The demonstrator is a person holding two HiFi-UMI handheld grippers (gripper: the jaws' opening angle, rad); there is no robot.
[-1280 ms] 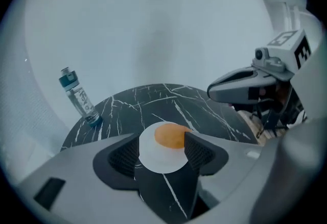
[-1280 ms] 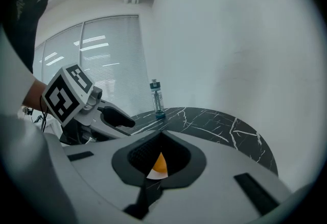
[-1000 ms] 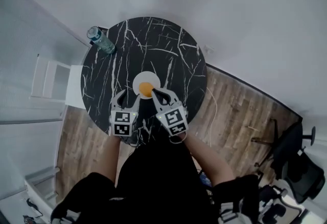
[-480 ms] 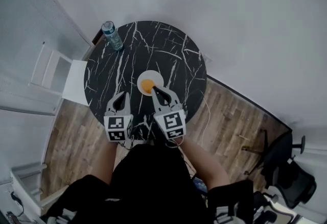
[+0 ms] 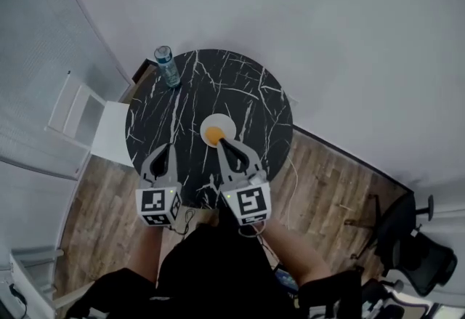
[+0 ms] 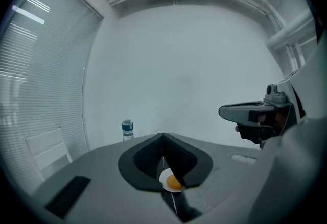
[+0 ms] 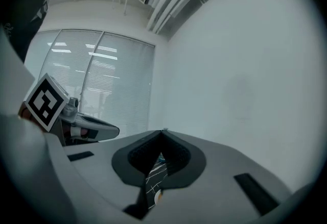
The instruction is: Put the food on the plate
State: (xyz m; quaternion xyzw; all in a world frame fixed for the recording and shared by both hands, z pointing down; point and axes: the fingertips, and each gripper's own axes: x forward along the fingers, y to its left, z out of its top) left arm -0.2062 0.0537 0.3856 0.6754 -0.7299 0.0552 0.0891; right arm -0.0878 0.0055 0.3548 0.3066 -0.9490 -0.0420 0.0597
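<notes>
A round black marble-look counter (image 5: 254,85) with white veins stands on a wood-plank floor (image 5: 327,179), hemmed by plain white walls (image 5: 290,5); slatted window blinds (image 6: 36,65) line the left side. A small white plate (image 5: 222,120) sits near the counter's middle, and the orange rounded piece of food (image 5: 213,136) lies on it. A clear water bottle with a blue label (image 5: 168,66) stands upright at the far left edge. A white chair (image 5: 94,121) stands just beside the counter; a black office chair (image 5: 421,252) sits well apart. The left tongs (image 5: 169,147) are clenched on nothing, over the near left of the counter; the right tongs (image 5: 220,142) are likewise clenched and empty, with their tip at the plate's near rim; whether it touches cannot be told.
</notes>
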